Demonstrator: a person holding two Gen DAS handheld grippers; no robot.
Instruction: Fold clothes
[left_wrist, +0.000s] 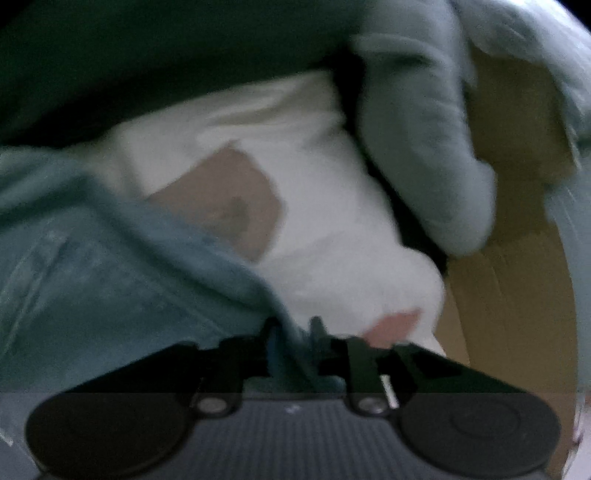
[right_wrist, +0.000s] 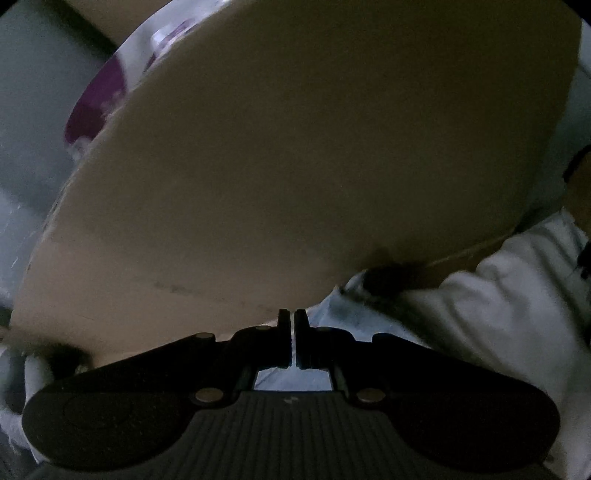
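Close in, my left gripper (left_wrist: 293, 332) has its two black fingers drawn together on a fold of blue-grey cloth (left_wrist: 110, 266); that cloth runs from between the fingers out to the left and fills the lower left of the left wrist view. Its surface is soft and mottled, and motion blur hides any seam or hem. Just beyond the fingertips lies a white garment (left_wrist: 314, 206), bearing a tan patch (left_wrist: 229, 199) with a darker mark in its middle; I cannot tell what the mark shows. A small pink spot (left_wrist: 395, 325) sits at the white garment's near edge, just right of the fingers. Above and to the right, a pale grey-green garment (left_wrist: 424, 147) hangs in a thick rounded roll over the white one. Behind it stands a cardboard box (left_wrist: 517, 258), its brown wall showing along the right side; its contents are hidden from this view.

My right gripper (right_wrist: 293, 332) has its fingers pressed nearly together, a thin bright slit between them, and I see nothing pinched there. Directly ahead, a broad brown cardboard panel (right_wrist: 295, 147) fills most of the right wrist view. White cloth (right_wrist: 480, 314) lies bunched below and to the right of it, touching its lower edge. At upper left, a purple-and-white object (right_wrist: 99, 92) shows beside the panel, too blurred to identify.
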